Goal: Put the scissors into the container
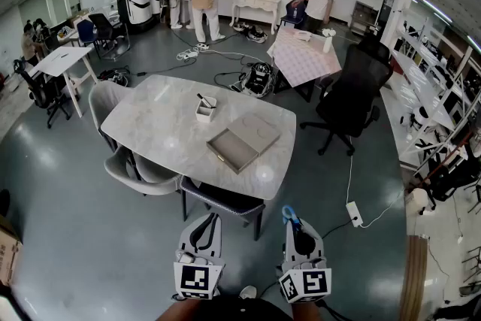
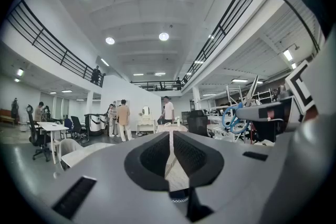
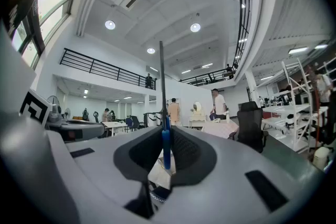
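My right gripper (image 1: 293, 224) is shut on a pair of blue-handled scissors (image 1: 289, 214), low in the head view and short of the table's near edge. In the right gripper view the blue handle (image 3: 166, 145) is pinched between the pads and the dark blades point straight up. My left gripper (image 1: 207, 228) hangs beside it, shut with nothing in it; its pads (image 2: 157, 155) nearly touch. From the left gripper view the scissors (image 2: 231, 115) show at the right. A small white container (image 1: 205, 109) with a dark item sticking out stands mid-table.
On the marble table (image 1: 150, 124), a flat grey tray (image 1: 243, 140) lies to the right of the container. Grey chairs (image 1: 143, 173) stand at the table's left and near sides, a black office chair (image 1: 353, 98) to the right. Several people stand at the back. Cables and a power strip (image 1: 354, 214) lie on the floor.
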Motion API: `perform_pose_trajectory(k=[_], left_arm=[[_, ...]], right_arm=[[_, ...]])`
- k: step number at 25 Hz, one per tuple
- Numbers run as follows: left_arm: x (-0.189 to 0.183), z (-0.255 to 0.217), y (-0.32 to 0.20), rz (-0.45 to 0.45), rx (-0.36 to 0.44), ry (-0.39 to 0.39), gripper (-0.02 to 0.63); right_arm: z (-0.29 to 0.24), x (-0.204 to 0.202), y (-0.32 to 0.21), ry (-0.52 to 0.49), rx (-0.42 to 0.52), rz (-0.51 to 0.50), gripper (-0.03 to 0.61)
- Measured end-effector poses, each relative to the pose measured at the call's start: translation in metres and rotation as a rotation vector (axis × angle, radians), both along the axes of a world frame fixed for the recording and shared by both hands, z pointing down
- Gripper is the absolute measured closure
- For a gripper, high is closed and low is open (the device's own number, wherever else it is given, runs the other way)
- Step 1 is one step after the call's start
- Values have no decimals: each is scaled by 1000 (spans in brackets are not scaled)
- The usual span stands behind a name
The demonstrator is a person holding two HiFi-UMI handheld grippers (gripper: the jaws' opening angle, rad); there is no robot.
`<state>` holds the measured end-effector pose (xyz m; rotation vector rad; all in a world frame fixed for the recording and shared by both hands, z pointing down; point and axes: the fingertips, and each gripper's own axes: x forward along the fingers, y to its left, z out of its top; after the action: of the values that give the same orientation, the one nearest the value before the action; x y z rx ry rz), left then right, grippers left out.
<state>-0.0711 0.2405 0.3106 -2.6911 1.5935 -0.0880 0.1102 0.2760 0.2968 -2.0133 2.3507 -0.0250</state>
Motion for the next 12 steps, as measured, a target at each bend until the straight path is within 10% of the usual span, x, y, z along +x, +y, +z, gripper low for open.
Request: perform_pose_trajectory(k=[12], left_arm=[[5,4,-3,-6,0,-4,583]], right_arm=[[6,5,-2,-23,8,-6,538]])
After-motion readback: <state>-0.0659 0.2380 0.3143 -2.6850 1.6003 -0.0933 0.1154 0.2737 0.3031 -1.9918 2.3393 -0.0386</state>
